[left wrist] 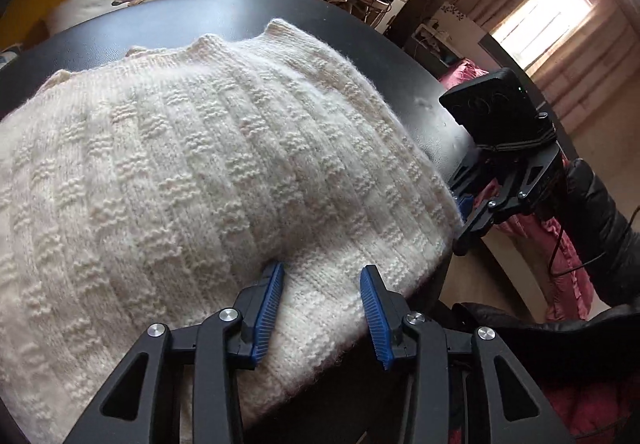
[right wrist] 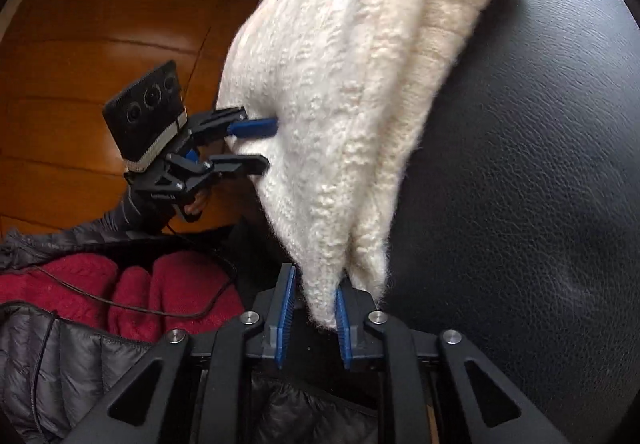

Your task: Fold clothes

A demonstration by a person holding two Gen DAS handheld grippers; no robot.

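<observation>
Cream knit sweater (left wrist: 208, 172) lay folded on the black leather-look table (right wrist: 520, 184), its near edge overhanging toward both grippers. Left gripper (left wrist: 322, 280) sat at that edge, jaws partly apart, blue pads (left wrist: 269, 308) resting on the knit, fabric between them but not pinched. Right gripper (right wrist: 316, 300) was at the sweater's near corner, off to the left gripper's right; jaws narrow, the corner (right wrist: 332, 300) between the pads; firm grip could not be told

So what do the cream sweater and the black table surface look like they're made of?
Sweater: fuzzy cream knit, likely wool or a wool blend; ribbed stitch blocks and a hairy halo show. Table surface: black, slightly glossy, with leather-like grain, perhaps faux leather.
</observation>
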